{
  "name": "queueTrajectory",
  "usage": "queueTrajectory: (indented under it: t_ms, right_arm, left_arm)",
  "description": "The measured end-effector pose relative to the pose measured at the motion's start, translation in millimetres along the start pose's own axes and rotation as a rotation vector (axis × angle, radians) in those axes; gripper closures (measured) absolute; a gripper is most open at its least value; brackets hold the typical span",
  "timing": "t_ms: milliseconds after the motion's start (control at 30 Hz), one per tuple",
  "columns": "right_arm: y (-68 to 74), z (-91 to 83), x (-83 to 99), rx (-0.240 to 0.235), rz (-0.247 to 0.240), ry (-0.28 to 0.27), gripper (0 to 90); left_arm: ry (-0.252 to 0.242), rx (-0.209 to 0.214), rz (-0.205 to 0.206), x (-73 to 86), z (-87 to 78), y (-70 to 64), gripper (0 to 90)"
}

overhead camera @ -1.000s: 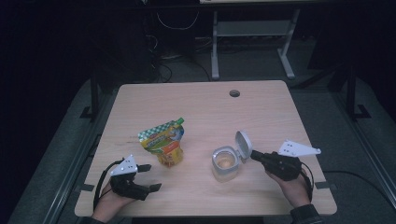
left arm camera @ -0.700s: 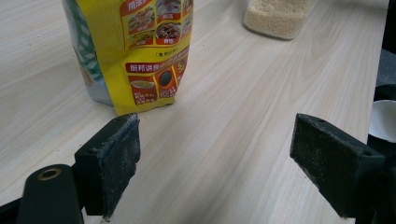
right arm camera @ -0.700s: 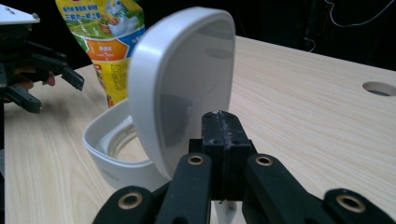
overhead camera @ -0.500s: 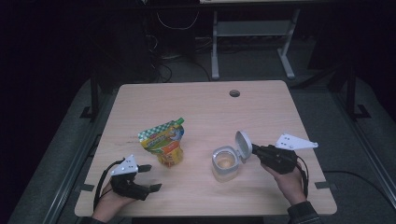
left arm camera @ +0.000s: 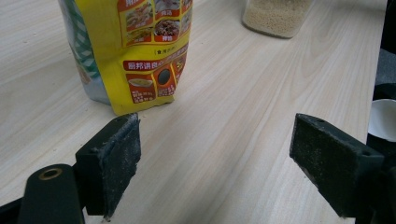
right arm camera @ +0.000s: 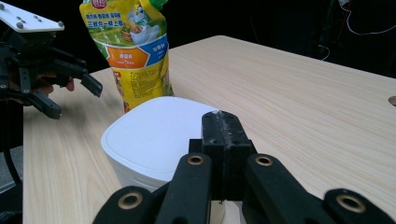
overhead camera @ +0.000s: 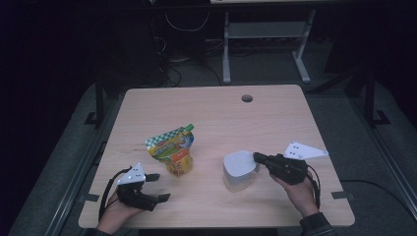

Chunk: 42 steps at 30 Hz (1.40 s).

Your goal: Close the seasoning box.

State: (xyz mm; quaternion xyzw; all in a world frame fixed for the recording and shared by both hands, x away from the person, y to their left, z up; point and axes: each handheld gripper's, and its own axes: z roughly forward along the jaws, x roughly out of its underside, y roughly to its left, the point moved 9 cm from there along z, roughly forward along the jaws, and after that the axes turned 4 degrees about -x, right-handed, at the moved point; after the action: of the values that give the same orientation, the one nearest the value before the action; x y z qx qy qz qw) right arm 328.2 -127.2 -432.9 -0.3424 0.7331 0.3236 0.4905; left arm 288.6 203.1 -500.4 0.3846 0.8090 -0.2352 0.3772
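A: Right claw [overhead camera: 256, 157] is pressed together on the lid [overhead camera: 239, 164]; the jar [overhead camera: 237, 183] under it is mostly hidden, counter front.

B: Left claw [overhead camera: 160, 187] gapes apart, pouch [overhead camera: 172, 152] top cropped.

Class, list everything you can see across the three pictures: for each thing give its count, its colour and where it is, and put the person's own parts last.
Pouch: one, yellow and green with a green cap, standing upright left of centre on the table.
Container: one, clear with pale grains inside, white lid down on top, right of the pouch.
Table: one, light wood, with a round hole near its far edge.
Desk frame: one, pale grey, on the floor beyond the table.
Cables: several, dark, on the floor behind the table.
Left gripper: one, black, jaws wide apart, near the pouch, holding nothing.
Right gripper: one, black, jaws together at the lid's edge.
Hands: two, at the near edge, one on each gripper.
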Motion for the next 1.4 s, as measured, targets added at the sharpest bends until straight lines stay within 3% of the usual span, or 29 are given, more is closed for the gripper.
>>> queueTrajectory:
  t_ms: [200, 267, 467, 700, 833, 967, 1133, 1400]
  right_arm:
    - [-5.5, -3.1, 2.3, 0.028, 0.003, -0.003, 86.7]
    - [-10.4, -6.5, 4.1, 0.049, 0.014, -0.005, 80.4]
    - [-20.1, -13.7, 7.3, 0.093, 0.031, -0.009, 72.2]
    - [-33.3, -22.1, 21.4, 0.164, 0.033, 0.019, 54.8]
    - [-39.8, -26.0, 31.4, 0.194, 0.042, 0.039, 49.3]
    - [-41.9, -28.0, 37.5, 0.197, 0.057, 0.054, 43.2]
    - [-51.4, -30.8, 56.8, 0.231, 0.07, 0.113, 30.9]
    - [-59.6, -21.7, 80.2, 0.253, 0.079, 0.224, 22.1]
  left_arm:
    - [0.0, -0.001, -0.003, 0.4, 0.5, 0.0, 16.4]
    - [0.002, -0.002, 0.002, 0.8, 0.1, 0.5, 16.4]
    - [0.001, 0.001, 0.0, 1.1, 0.9, 1.3, 16.4]
    - [0.0, -0.003, 0.002, 2.1, -0.1, 2.7, 16.4]
    - [-0.002, -0.01, -0.007, 1.7, -0.2, 4.2, 16.4]
    - [-0.001, -0.01, -0.003, 1.1, 0.6, 4.9, 16.4]
    - [0.0, -0.02, 0.003, 1.6, 0.5, 7.1, 16.4]
    - [0.011, -0.043, 0.001, 4.6, 0.1, 13.0, 16.4]
